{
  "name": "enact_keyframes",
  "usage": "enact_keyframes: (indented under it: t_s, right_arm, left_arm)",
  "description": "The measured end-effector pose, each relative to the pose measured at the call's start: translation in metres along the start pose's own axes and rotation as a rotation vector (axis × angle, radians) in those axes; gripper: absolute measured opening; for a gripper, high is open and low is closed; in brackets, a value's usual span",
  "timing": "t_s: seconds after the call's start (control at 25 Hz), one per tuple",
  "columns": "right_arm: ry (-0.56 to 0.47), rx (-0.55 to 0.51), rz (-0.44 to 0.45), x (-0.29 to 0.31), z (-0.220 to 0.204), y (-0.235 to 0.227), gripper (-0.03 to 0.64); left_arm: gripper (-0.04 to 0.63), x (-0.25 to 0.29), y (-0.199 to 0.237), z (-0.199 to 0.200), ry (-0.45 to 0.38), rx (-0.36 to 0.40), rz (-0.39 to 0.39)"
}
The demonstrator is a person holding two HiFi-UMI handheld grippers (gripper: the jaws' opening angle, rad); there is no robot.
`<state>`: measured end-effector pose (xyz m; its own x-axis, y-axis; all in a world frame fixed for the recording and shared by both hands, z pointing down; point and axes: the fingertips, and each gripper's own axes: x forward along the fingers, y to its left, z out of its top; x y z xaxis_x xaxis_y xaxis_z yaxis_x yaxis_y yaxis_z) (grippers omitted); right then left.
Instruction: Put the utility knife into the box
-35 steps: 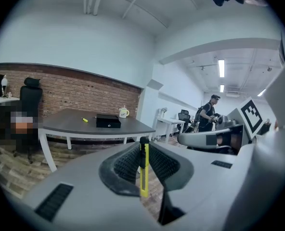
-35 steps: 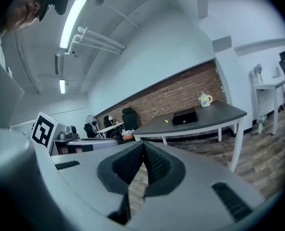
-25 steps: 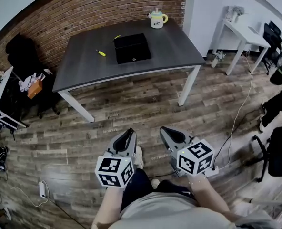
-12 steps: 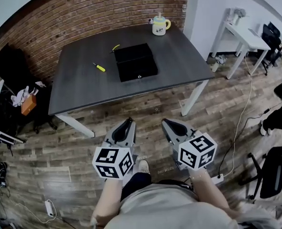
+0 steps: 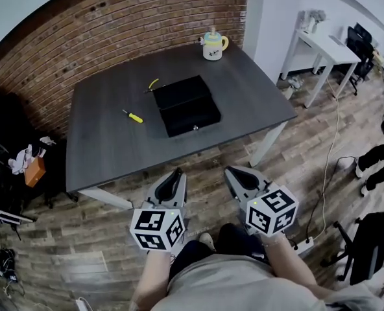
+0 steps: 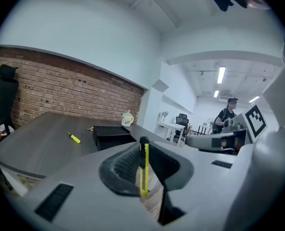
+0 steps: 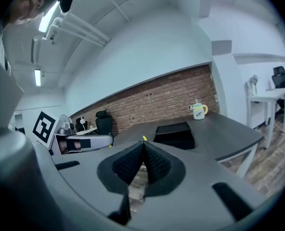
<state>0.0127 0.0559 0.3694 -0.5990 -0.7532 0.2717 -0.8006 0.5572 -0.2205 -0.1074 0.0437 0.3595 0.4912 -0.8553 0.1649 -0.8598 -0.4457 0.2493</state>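
A slim yellow utility knife (image 6: 143,170) stands upright between the jaws of my left gripper (image 6: 143,146), which is shut on it. In the head view the left gripper (image 5: 176,175) and right gripper (image 5: 236,172) hover over the wooden floor just short of the table's near edge. The black box (image 5: 186,105) lies mid-table, also seen as the box (image 6: 112,134) and the box (image 7: 174,134). My right gripper (image 7: 143,147) is shut with nothing in it. The knife does not show in the head view.
On the dark grey table (image 5: 257,102) lie a yellow screwdriver (image 5: 133,116), a yellow-handled tool (image 5: 153,83) behind the box, and a mug (image 5: 213,45) at the far edge. A brick wall backs the table. A white desk (image 5: 326,44) stands right, a cable (image 5: 328,167) crosses the floor.
The table has drawn nearer in the head view as the person stepped forward. Both grippers now sit close to its front edge, still held side by side.
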Motion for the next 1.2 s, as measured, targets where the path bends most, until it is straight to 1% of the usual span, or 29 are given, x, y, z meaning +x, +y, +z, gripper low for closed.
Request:
enact_keyframes:
  t_s: [0.24, 0.36, 0.52, 0.68, 0.88, 1.08, 1.2]
  right_arm:
    - [0.041, 0.008, 0.004, 0.024, -0.003, -0.016, 0.005]
    - [0.058, 0.011, 0.011, 0.041, 0.000, -0.022, 0.005]
    - [0.051, 0.013, 0.030, 0.067, 0.006, -0.036, 0.005]
    - [0.047, 0.022, 0.047, 0.100, 0.018, -0.062, 0.005]
    - [0.040, 0.035, 0.077, 0.138, 0.040, -0.103, 0.005]
    - [0.048, 0.036, 0.148, 0.180, 0.064, -0.131, 0.005]
    - [0.051, 0.021, 0.187, 0.201, 0.076, -0.142, 0.005]
  left_arm:
    - [0.067, 0.019, 0.016, -0.003, 0.014, -0.025, -0.003]
    - [0.067, 0.027, 0.027, 0.001, 0.020, -0.009, 0.011]
    - [0.067, 0.046, 0.043, 0.002, 0.031, 0.005, 0.028]
    - [0.067, 0.085, 0.059, 0.008, 0.051, 0.025, 0.031]
    - [0.067, 0.141, 0.069, 0.028, 0.064, 0.065, 0.034]
    - [0.067, 0.182, 0.090, 0.047, 0.065, 0.069, 0.089]
    - [0.067, 0.204, 0.102, 0.057, 0.061, 0.089, 0.110]
